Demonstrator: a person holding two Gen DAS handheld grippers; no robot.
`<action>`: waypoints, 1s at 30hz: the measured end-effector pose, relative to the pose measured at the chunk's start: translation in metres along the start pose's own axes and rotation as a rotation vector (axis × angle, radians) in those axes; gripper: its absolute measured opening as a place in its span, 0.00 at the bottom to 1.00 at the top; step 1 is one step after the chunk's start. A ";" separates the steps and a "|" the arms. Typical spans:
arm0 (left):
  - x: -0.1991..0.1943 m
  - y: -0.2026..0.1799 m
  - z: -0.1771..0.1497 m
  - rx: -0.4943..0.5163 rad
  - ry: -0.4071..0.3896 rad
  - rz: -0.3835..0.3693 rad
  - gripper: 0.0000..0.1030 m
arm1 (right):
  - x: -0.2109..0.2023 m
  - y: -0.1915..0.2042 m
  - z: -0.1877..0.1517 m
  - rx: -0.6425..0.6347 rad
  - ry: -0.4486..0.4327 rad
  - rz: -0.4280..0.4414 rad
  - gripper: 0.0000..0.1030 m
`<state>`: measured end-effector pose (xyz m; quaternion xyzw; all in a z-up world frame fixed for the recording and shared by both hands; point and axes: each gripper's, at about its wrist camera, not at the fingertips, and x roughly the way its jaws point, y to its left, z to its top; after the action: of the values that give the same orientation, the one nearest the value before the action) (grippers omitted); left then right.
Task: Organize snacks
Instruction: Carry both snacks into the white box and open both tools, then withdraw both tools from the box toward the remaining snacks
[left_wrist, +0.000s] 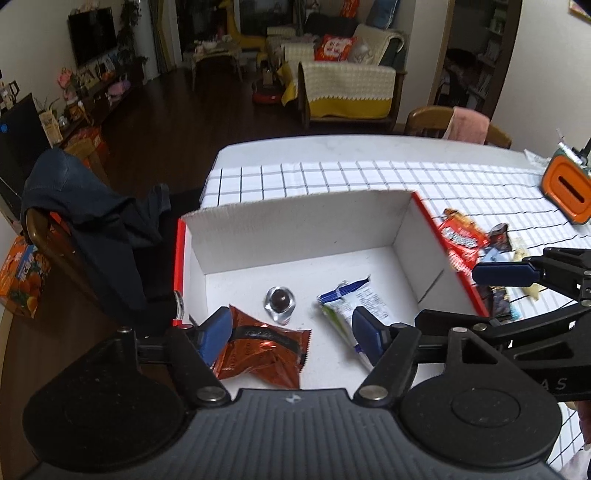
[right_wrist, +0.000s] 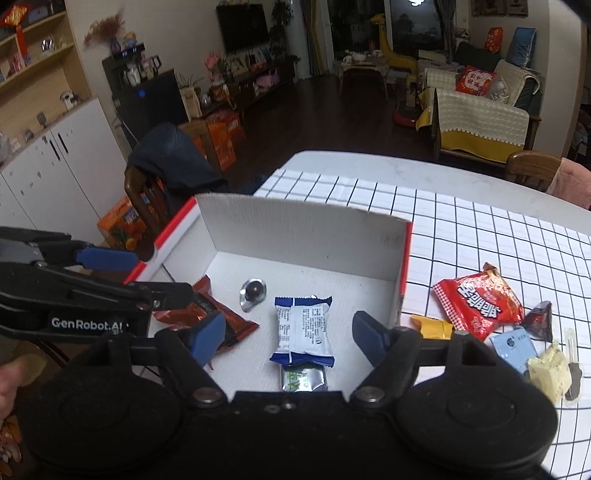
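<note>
A white cardboard box (left_wrist: 295, 229) with red edges stands on the checked tablecloth (right_wrist: 480, 229). Inside it lie a brown-orange packet (left_wrist: 258, 350), a clear-wrapped chocolate ball (left_wrist: 279, 301), and a white-and-blue packet (right_wrist: 303, 328) on top of a green one (right_wrist: 303, 380). My left gripper (left_wrist: 291, 332) hangs open above the box's near left part, with nothing between its fingers. My right gripper (right_wrist: 288, 336) is open over the white-and-blue packet and clear of it. To the right of the box on the cloth are a red packet (right_wrist: 480, 302), a yellow packet (right_wrist: 432, 326) and a dark triangular one (right_wrist: 541, 321).
A light blue sachet (right_wrist: 513, 347), a pale yellow candy (right_wrist: 550, 369) and a key-like object (right_wrist: 572, 365) lie near the loose snacks. An orange-and-black device (left_wrist: 567, 188) sits far right on the table. A chair draped with a dark jacket (left_wrist: 92, 221) stands left of the box.
</note>
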<state>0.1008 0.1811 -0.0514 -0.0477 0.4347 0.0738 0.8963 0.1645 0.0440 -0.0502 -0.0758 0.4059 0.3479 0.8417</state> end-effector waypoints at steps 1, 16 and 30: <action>-0.004 -0.002 0.000 0.000 -0.010 -0.004 0.71 | -0.005 -0.001 -0.001 0.004 -0.008 0.004 0.75; -0.031 -0.061 -0.013 0.061 -0.110 -0.078 0.80 | -0.066 -0.037 -0.034 0.072 -0.092 0.006 0.86; -0.014 -0.147 -0.017 0.105 -0.107 -0.162 0.82 | -0.103 -0.118 -0.076 0.111 -0.105 -0.081 0.99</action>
<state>0.1043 0.0323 -0.0478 -0.0319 0.3841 -0.0194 0.9226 0.1490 -0.1295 -0.0428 -0.0269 0.3766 0.2942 0.8780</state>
